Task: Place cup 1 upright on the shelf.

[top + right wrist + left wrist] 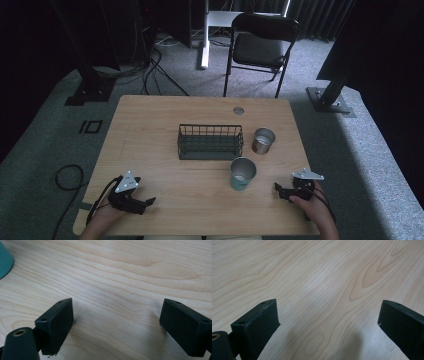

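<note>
Landmark: wire basket (pixel 210 142), dark green, standing upright near the middle of the wooden table (pixel 150 125).
Teal cup (pixel 242 173): upright, just in front of the basket's right end, on the person's side, apart from it. Open top with a metal rim and a pale inside. Its teal wall also edges into the upper left corner of the right gripper view (pixel 4 261).
Steel cup (pixel 263 140): upright, just to the right of the basket's right end, close beside it; whether the two touch cannot be told. It stands behind the teal cup, a little to its right.
Left gripper (pixel 148 202): low over the table's near edge, well in front of the basket's left end, held in the person's left hand (pixel 107 215). In its own view (pixel 328 320) the two black jaws stand wide apart with bare wood grain between them, holding nothing.
Right gripper (pixel 276 188): near the table's near right corner, in front and to the right of the basket, held in the person's right hand (pixel 312 205). Its tips point toward the teal cup and stay apart from it. In its own view (pixel 116 320) the jaws are spread wide over bare wood, empty.
Table hole (pixel 238 110): a round grommet behind the basket's right end, toward the far edge.
Folding chair (pixel 260 47): black, on the grey carpet beyond the table's far edge, behind the basket.
</note>
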`<state>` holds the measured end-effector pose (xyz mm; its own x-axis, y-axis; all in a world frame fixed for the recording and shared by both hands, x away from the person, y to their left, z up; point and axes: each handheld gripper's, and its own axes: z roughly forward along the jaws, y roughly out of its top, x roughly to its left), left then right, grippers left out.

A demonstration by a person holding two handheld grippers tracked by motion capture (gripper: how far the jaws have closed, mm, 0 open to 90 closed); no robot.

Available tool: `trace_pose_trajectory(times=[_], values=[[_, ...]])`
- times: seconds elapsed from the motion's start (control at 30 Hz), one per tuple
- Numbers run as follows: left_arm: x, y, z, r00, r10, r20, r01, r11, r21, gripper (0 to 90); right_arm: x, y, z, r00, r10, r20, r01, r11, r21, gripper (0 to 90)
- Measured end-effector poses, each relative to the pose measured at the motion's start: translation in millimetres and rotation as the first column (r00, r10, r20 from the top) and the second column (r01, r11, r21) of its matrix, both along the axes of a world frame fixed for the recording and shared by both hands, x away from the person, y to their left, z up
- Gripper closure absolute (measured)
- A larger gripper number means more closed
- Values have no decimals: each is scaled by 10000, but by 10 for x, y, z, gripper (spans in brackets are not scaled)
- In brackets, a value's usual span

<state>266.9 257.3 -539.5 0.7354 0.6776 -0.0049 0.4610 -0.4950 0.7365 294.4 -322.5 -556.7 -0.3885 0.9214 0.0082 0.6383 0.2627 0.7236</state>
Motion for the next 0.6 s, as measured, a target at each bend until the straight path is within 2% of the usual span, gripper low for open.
trace_pose_trajectory(times=[0.47,0.6], values=[[112,-300,34,9977,-667,95,670,9972,-318,39,0,1,0,10000,-6,-2,6,10000,1,116],[118,-381,59,9963,-795,312,809,9956,-462,39,-1,0,0,10000,-4,-4,4,10000,1,116]])
